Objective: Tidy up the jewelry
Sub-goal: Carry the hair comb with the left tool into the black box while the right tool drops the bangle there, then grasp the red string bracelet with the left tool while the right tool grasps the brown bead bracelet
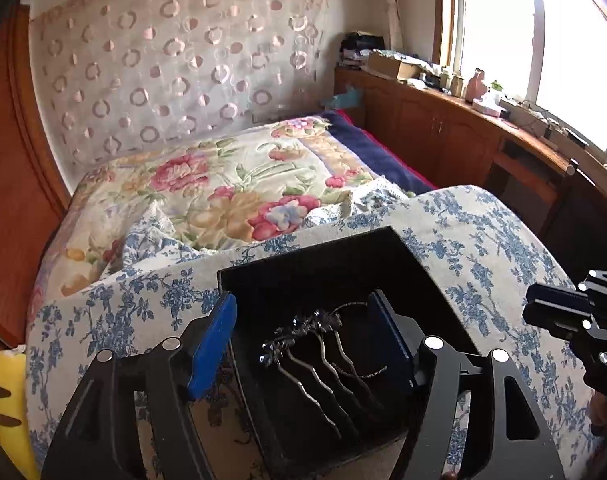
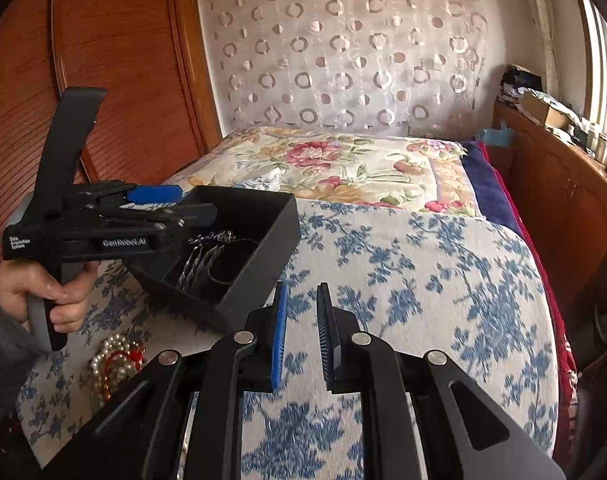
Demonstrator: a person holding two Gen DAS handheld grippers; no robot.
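Black box (image 1: pixel 303 248) set on the blue-flowered cloth (image 1: pixel 483 240) spread over the near end of a bed, with a flowered quilt (image 1: pixel 231 184) behind it. Inside the box, lying on the bottom: a metal hair comb (image 1: pixel 303 344) with long wavy prongs and a cluster of dark blue beads along its top, and beside it a thin hoop (image 1: pixel 367 376), partly under the comb's prongs. Left gripper (image 1: pixel 301 300) hanging low over the box with jaws spread wide, one blue pad outside the box's left wall and the other finger reaching down inside; no firm press on the wall to be seen, nothing clamped. From the right wrist view, the same gripper seen side-on, its handle wrapped by the person's hand (image 2: pixel 51 292), grey sleeve at the wrist. Right gripper (image 2: pixel 303 304) off to the right of the box, over bare flowered cloth, jaws nearly together with a narrow gap between the ribbed pads and nothing in that gap. On the cloth just below the person's hand, outside the box: a heap of pearl jewelry (image 2: pixel 115 364) with red mixed in.
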